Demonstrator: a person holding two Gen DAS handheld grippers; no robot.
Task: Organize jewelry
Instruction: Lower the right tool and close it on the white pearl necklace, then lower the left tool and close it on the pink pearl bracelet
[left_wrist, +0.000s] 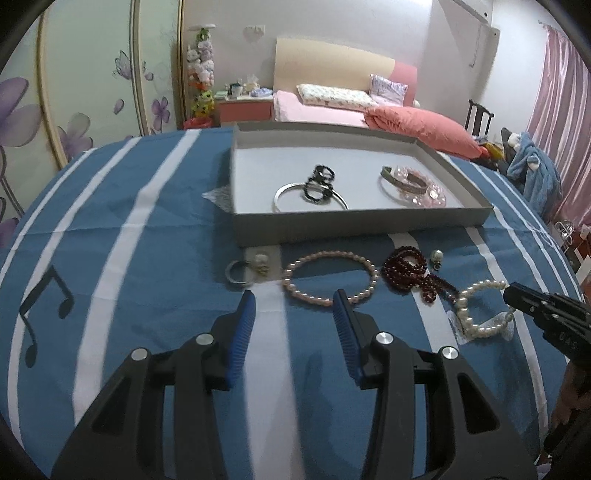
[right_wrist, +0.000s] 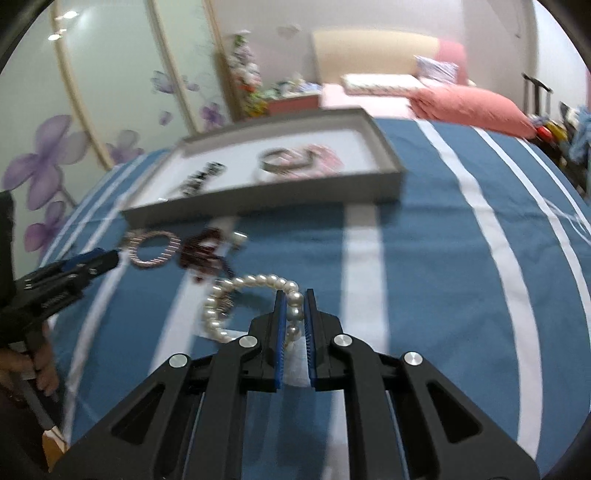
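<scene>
two claws here: right claw (right_wrist: 294, 295) pinches the pearl bracelet (right_wrist: 236, 295) by its beads, slippery and floppy, left claw (left_wrist: 293, 299) half-open, empty.

Two black hand-held grippers, blue pads on every finger

The left gripper (left_wrist: 293, 306) is built from matte black plastic, its two fingers (left_wrist: 243, 325) lined inside with ribbed blue pads; four round silver pivot caps are set across the linkage arms, and triangular cut-outs are seen in the outer arms. The right gripper (right_wrist: 294, 306) is made to the same pattern: black angular arms, silver caps, blue ridged pads on the fingers (right_wrist: 279, 332). From the side, small screws and faint moulded lettering are shown on the black body. A hand (right_wrist: 40, 365) is glimpsed at a handle, with a dark sleeve above it.
</scene>
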